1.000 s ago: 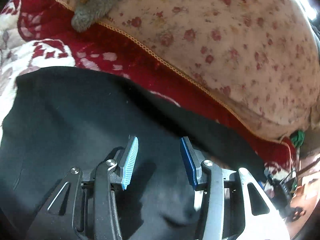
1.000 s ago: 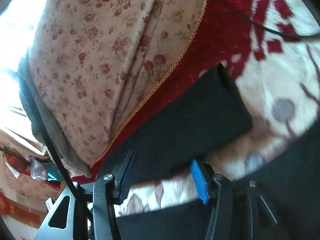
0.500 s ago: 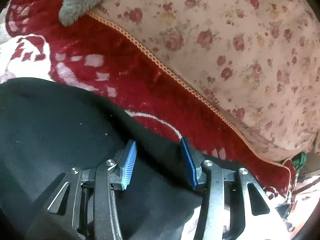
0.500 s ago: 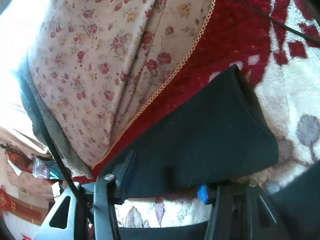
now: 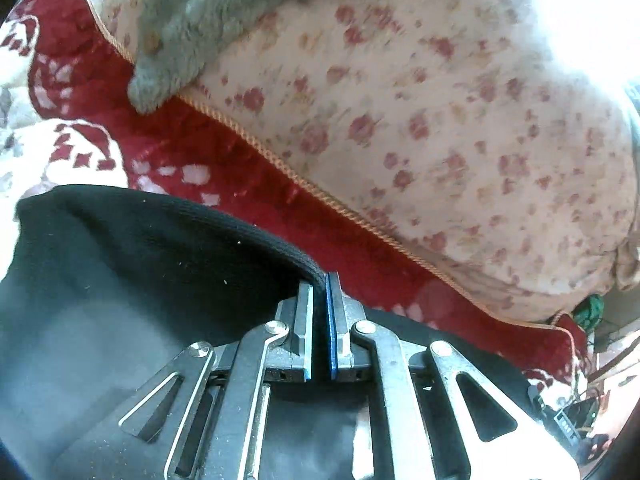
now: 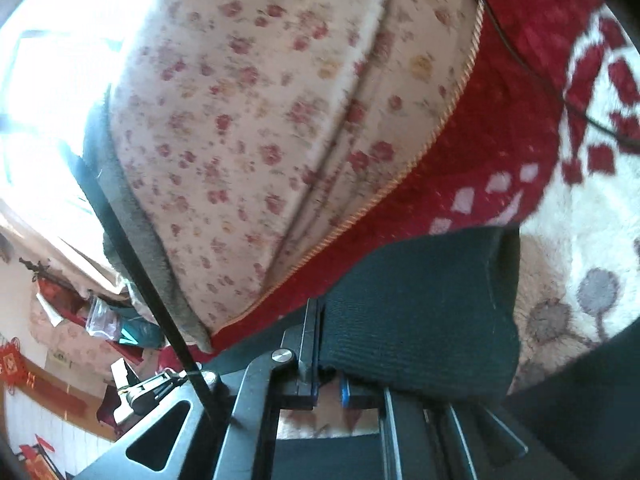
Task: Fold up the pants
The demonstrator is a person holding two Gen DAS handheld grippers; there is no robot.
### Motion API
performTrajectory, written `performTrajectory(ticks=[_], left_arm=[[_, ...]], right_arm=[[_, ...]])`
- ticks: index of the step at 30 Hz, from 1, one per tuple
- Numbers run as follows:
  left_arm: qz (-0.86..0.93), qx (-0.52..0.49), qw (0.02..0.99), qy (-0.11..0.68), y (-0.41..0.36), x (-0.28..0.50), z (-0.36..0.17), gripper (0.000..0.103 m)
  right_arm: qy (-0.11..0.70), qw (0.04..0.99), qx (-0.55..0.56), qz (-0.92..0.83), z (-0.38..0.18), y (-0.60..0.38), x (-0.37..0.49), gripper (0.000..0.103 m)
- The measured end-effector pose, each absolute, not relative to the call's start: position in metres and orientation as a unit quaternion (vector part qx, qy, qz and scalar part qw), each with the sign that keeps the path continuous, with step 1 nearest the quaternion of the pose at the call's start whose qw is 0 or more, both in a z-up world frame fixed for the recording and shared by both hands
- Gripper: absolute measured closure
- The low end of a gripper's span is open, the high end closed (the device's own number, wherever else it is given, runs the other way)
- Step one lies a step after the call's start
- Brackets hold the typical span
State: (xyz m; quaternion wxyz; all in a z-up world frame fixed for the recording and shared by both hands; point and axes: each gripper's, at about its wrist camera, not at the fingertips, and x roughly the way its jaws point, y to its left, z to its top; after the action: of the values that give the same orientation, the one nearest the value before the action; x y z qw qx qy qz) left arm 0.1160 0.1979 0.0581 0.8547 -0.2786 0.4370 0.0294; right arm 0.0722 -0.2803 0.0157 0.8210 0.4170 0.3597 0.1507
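The black pants [image 5: 120, 280] lie on a red and cream patterned blanket [image 5: 224, 168]. In the left wrist view my left gripper [image 5: 320, 292] is closing on the ribbed edge of the pants. Its blue pads press the fabric, which rises in a ridge from the jaws toward the left. In the right wrist view my right gripper [image 6: 322, 320] is closing on a ribbed corner of the black pants [image 6: 420, 320]. The cloth drapes over its right finger and hides it. The corner is lifted off the blanket [image 6: 500, 140].
A bulky cream quilt with red flowers [image 5: 440, 120] lies just beyond the pants, edged with orange cord. Grey fleece [image 5: 180, 40] rests on top of it. A thin black cable [image 6: 532, 76] crosses the blanket. Room clutter [image 6: 120, 360] shows past the bed edge.
Both grippers went from open to shut on the pants edge. Both then rose slightly, lifting the fabric off the blanket.
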Motion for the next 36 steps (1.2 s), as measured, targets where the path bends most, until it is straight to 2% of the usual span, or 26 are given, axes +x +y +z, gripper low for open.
performTrajectory(ticks=[7, 12, 17, 22, 23, 24, 28, 30, 31, 32, 36], left_arm=[[0.002, -0.251, 0.882, 0.398, 0.177, 0.054, 0.103, 0.098], [-0.021, -0.224, 0.894, 0.388, 0.160, -0.004, 0.115, 0.098], [-0.017, -0.192, 0.894, 0.406, 0.144, -0.050, 0.093, 0.099], [0.006, -0.160, 0.886, 0.436, 0.130, -0.073, 0.051, 0.098], [0.010, -0.162, 0.881, 0.445, 0.131, -0.074, 0.041, 0.098], [0.012, -0.165, 0.878, 0.449, 0.132, -0.075, 0.036, 0.098], [0.013, -0.179, 0.876, 0.447, 0.136, -0.076, 0.034, 0.098], [0.014, -0.179, 0.879, 0.442, 0.134, -0.077, 0.036, 0.098], [0.015, -0.178, 0.880, 0.441, 0.133, -0.078, 0.037, 0.098], [0.016, -0.179, 0.880, 0.440, 0.132, -0.078, 0.036, 0.098], [0.014, -0.193, 0.880, 0.435, 0.135, -0.079, 0.038, 0.098]], right_arm=[[0.339, 0.834, 0.405, 0.157, 0.047, -0.297, 0.038, 0.097], [0.336, 0.843, 0.390, 0.159, 0.055, -0.312, -0.003, 0.097], [0.355, 0.853, 0.356, 0.142, 0.041, -0.317, -0.037, 0.097], [0.394, 0.854, 0.321, 0.114, 0.005, -0.312, -0.057, 0.096], [0.400, 0.845, 0.338, 0.110, -0.005, -0.317, -0.059, 0.090], [0.403, 0.834, 0.360, 0.109, -0.012, -0.323, -0.058, 0.088], [0.377, 0.808, 0.441, 0.101, -0.023, -0.350, -0.061, 0.086], [0.372, 0.828, 0.411, 0.087, -0.017, -0.352, -0.063, 0.086], [0.373, 0.835, 0.396, 0.081, -0.014, -0.352, -0.064, 0.094], [0.374, 0.842, 0.380, 0.078, -0.011, -0.351, -0.065, 0.096], [0.353, 0.870, 0.336, 0.074, 0.009, -0.346, -0.075, 0.097]])
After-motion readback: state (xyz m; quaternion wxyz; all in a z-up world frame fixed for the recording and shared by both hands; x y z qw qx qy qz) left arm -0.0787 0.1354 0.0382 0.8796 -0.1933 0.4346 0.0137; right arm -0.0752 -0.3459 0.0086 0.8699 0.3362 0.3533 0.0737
